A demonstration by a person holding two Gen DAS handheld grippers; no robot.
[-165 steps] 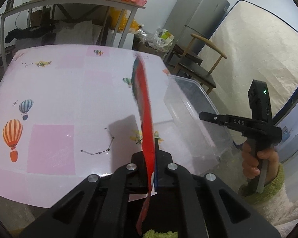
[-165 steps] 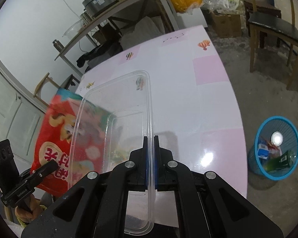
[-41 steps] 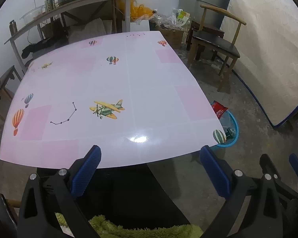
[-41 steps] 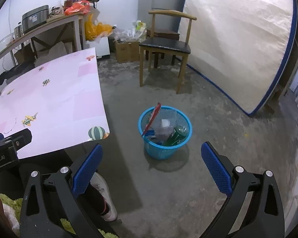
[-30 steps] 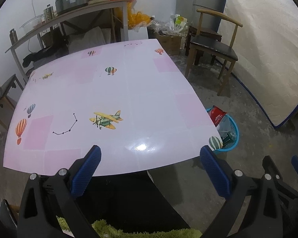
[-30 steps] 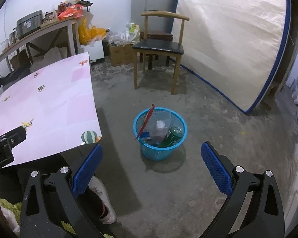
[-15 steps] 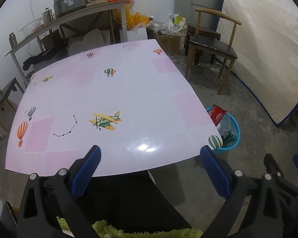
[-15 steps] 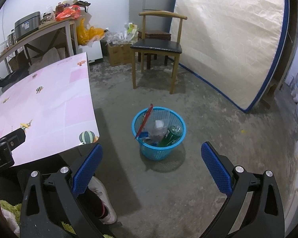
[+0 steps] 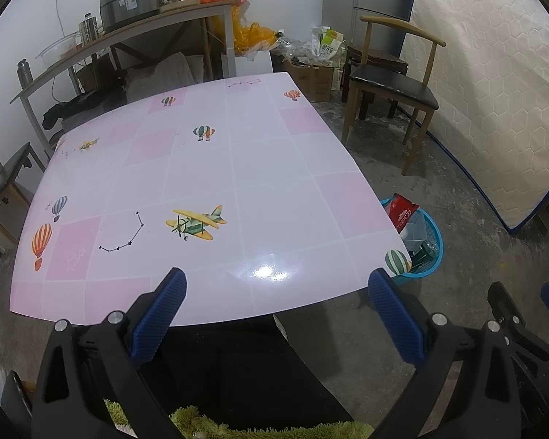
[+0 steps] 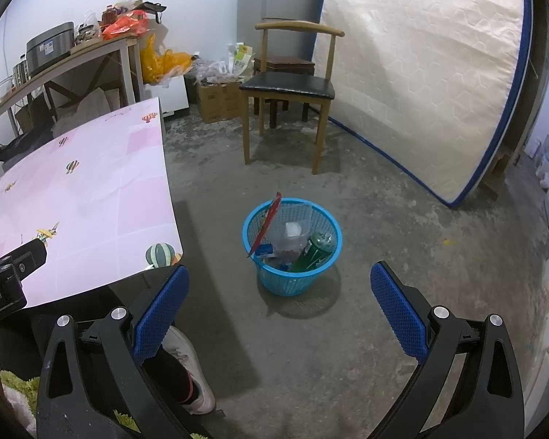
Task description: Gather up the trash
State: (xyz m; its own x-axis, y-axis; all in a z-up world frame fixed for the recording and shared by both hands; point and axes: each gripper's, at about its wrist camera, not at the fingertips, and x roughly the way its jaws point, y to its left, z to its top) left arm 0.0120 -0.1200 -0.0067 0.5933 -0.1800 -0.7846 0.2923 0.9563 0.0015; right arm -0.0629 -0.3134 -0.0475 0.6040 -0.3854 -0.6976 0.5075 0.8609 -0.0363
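- The round blue mesh plastic basket [image 10: 292, 247] stands on the floor beside the pink balloon-print counter [image 9: 208, 197], ahead of the right tongs [image 10: 279, 314], both tongs released.
- Earlier the left tongs [image 9: 276, 320] clenched the flat red snack bag [image 10: 266, 222]; it is in the basket.
- One basket, one wooden chair [image 10: 289, 87].

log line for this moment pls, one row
phase: trash binned | left gripper: open, empty, over table edge | right gripper: open, empty | blue basket: on floor, holds red wrapper, clear container, green bottle
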